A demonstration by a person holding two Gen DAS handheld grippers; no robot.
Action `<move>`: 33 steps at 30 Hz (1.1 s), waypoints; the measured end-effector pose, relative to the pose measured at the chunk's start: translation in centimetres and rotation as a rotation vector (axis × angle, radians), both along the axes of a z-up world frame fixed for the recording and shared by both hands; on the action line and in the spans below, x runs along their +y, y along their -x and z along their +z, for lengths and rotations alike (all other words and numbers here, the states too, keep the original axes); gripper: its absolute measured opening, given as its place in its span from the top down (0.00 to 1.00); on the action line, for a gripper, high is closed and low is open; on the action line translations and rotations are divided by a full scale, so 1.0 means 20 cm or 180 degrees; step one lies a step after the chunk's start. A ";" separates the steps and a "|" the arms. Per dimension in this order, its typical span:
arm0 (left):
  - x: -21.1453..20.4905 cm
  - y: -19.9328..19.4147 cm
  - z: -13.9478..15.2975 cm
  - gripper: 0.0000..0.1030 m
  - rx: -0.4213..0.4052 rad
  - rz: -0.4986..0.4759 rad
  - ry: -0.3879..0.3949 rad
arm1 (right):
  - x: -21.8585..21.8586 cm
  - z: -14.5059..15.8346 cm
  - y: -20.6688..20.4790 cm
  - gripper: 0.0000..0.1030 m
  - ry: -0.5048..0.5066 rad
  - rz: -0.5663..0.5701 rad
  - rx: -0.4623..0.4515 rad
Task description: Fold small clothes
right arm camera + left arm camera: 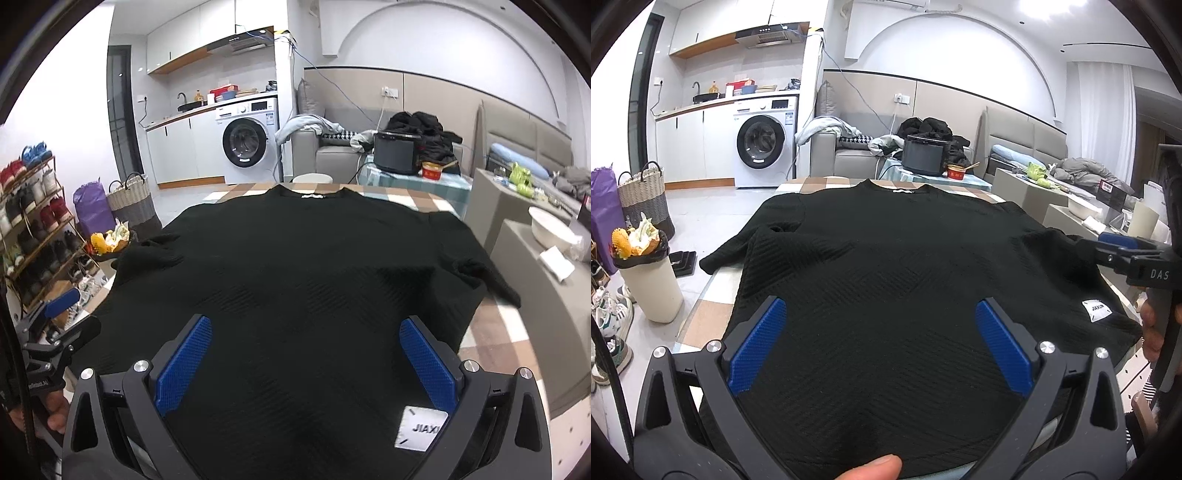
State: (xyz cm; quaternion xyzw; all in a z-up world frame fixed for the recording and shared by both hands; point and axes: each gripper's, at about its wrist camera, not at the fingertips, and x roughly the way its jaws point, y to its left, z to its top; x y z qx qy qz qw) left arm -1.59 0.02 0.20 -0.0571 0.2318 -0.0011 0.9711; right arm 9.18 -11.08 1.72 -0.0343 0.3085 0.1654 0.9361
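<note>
A black textured sweater point(886, 258) point(306, 266) lies spread flat on a checked tablecloth point(709, 310) point(495, 332), collar at the far end, both sleeves out to the sides. A white label point(1096, 311) point(419, 428) is sewn near its hem on the right. My left gripper point(881, 314) hovers open over the hem's left part, with nothing between its blue pads point(757, 347). My right gripper point(306, 332) stands open over the hem's right part, beside the label. In the left wrist view the right gripper point(1123, 254) pokes in from the right edge; in the right wrist view the left gripper point(62, 314) shows at the left edge.
A trash bin point(650, 280) and a woven basket point(642, 195) stand on the floor left of the table, with a shoe rack point(33, 229) beyond. A dark pot point(923, 155) and a red bowl point(956, 171) sit on a small table behind. Grey boxes with a white bowl point(550, 229) stand at the right.
</note>
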 end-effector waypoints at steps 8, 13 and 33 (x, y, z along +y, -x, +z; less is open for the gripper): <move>0.00 -0.02 0.02 0.01 0.0012 0.0021 0.0021 | -0.02 0.03 0.01 0.00 0.0041 -0.0030 -0.0021; 0.01 -0.04 0.01 0.01 0.0034 0.0045 0.0008 | -0.03 0.05 0.00 0.00 0.0060 -0.0024 -0.0047; 0.08 -0.04 0.01 0.01 0.0091 0.0128 0.0054 | 0.05 0.02 -0.07 0.00 0.0124 0.0081 0.0069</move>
